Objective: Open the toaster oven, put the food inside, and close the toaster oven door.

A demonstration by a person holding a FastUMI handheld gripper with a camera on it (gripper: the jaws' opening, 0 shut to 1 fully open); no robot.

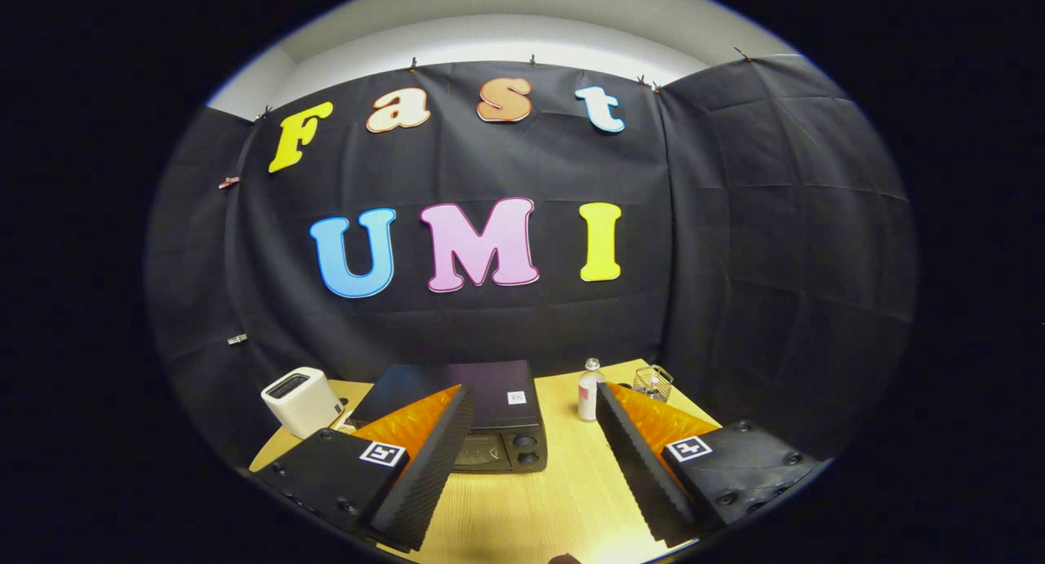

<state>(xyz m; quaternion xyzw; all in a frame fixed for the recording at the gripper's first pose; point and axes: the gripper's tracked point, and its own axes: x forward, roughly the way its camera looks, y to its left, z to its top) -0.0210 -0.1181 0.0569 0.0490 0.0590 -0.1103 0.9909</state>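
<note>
Gripper (535,458) open, toaster oven (490,421) ahead, bottle (589,391) beside.

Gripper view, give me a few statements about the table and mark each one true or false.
1. The toaster oven door is shut. True.
2. The gripper is shut on the bottle. False: its fingers are spread wide and hold nothing; the bottle stands on the table beyond them.
3. A white toaster stands beside the toaster oven. True.
4. The wire basket sits on top of the toaster oven. False: it sits on the table past the bottle, near the far corner.
5. The toaster oven lies ahead of the fingers, partly behind one of them. True.
</note>
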